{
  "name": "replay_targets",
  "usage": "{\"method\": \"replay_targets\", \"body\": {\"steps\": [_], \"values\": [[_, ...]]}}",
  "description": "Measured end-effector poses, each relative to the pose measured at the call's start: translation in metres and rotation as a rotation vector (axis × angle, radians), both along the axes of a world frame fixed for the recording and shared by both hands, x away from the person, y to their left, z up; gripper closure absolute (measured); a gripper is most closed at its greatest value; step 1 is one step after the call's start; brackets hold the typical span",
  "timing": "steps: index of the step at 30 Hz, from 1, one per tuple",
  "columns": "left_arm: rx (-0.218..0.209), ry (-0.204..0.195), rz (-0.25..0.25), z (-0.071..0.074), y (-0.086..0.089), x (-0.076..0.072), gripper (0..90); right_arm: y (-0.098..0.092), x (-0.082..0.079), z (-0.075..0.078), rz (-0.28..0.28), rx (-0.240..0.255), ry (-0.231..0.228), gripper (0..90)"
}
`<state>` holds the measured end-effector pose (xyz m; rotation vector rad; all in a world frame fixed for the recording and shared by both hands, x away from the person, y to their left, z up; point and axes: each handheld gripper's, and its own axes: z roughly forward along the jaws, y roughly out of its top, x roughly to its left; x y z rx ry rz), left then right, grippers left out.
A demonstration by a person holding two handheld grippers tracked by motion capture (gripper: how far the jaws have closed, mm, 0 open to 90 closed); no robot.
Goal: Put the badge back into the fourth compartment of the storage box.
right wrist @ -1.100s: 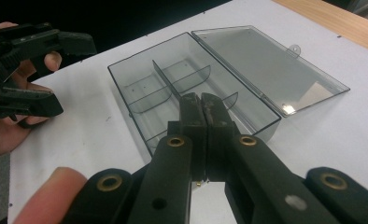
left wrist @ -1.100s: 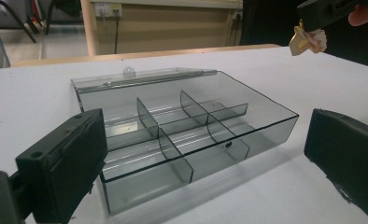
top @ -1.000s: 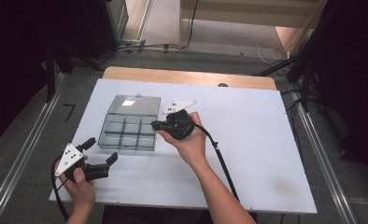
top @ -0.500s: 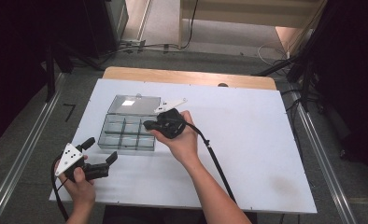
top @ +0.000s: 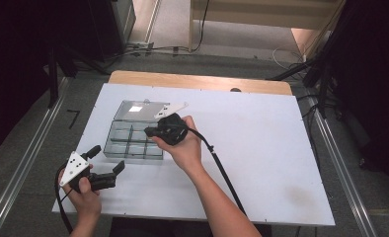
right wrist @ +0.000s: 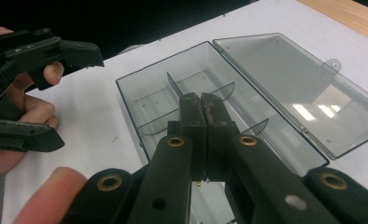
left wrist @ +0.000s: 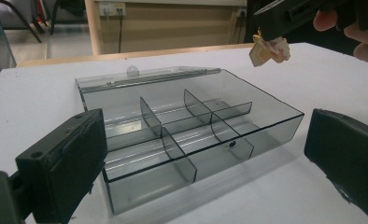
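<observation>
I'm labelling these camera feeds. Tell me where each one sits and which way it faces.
High view: above the person's side, looking forward and down on the table; both forearms show.
Left gripper view: on the left gripper, facing the open box; its open jaws show.
Right gripper view: on the right gripper, above the box; its shut jaws show.
All three share the box.

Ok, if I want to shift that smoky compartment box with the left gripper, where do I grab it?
Probably the near outer wall of the box, coming in from the left gripper side. The box sits flat and open-topped with its lid hinged back on the far side, so that thin upright wall offers a rim the open jaws could straddle from above.
</observation>
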<state>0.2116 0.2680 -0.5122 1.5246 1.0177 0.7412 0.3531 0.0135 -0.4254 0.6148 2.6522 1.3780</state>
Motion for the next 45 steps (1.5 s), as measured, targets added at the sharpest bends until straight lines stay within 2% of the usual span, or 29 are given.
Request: {"method": "replay_targets", "body": {"steps": [32,45], "values": [[-0.012,-0.005,-0.003,0.000,0.001,0.000,0.0,0.038,0.007,-0.007,0.035,-0.016,0.017,87.2],[-0.021,-0.007,-0.004,0.000,0.001,0.001,0.0,0.053,0.010,-0.015,0.052,-0.023,0.025,87.2]]}}
